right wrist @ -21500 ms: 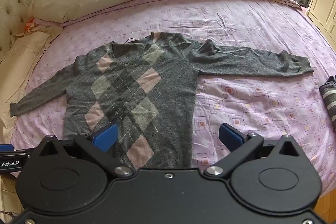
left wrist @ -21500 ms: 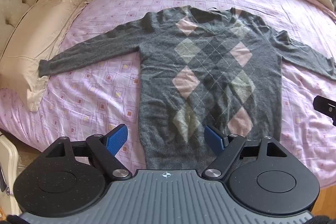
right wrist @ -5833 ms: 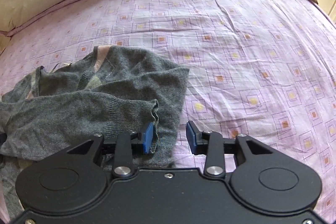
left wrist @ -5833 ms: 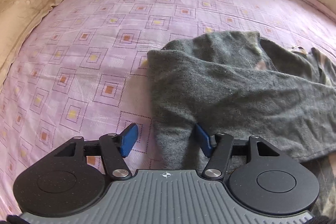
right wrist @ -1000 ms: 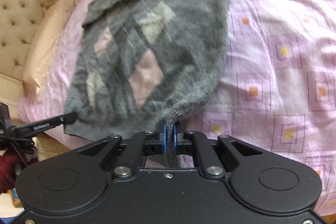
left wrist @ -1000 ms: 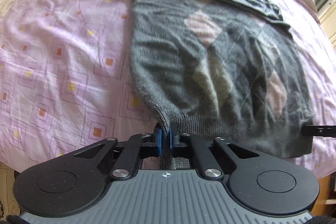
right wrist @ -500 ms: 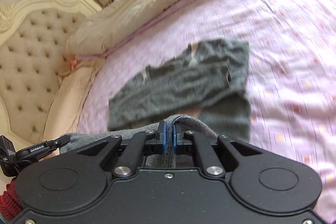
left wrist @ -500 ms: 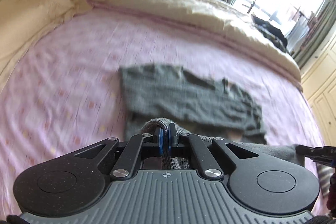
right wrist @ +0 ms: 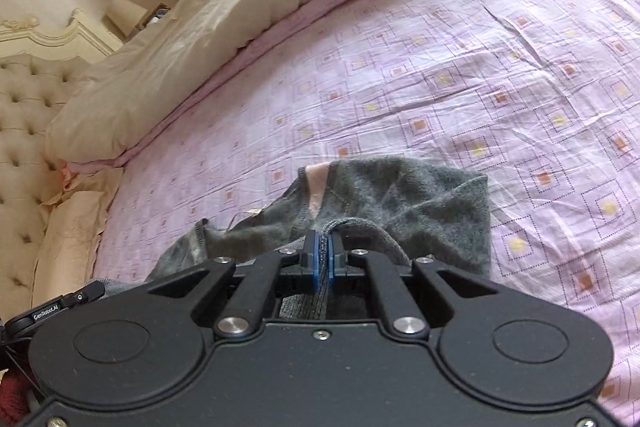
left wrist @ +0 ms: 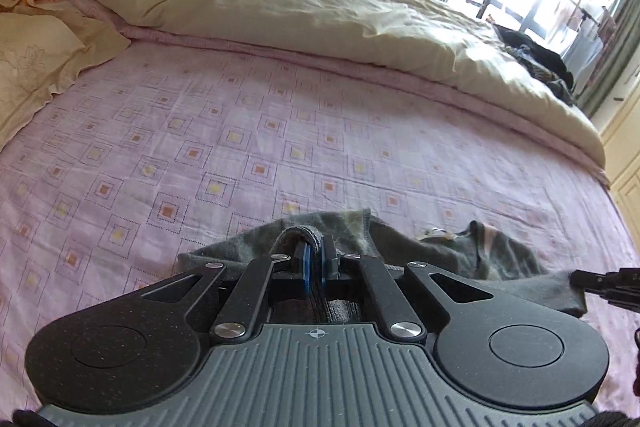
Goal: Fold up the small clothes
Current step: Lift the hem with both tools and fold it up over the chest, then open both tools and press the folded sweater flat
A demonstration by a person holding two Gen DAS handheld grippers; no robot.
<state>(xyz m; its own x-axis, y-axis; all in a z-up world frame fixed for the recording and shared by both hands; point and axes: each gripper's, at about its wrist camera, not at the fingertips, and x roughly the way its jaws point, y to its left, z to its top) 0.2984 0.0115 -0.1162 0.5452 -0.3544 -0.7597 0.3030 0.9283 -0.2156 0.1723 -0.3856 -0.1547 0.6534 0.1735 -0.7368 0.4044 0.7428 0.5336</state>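
Both the left tongs (left wrist: 314, 263) and the right tongs (right wrist: 324, 259) are clenched on the soft, limp sweater (right wrist: 420, 203), which lies bunched just ahead of them on the bed (left wrist: 240, 131), so its corners seem best to hold.

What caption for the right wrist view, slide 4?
Right gripper shut on the grey sweater, carrying its hem over the bunched body on the pink bedsheet.
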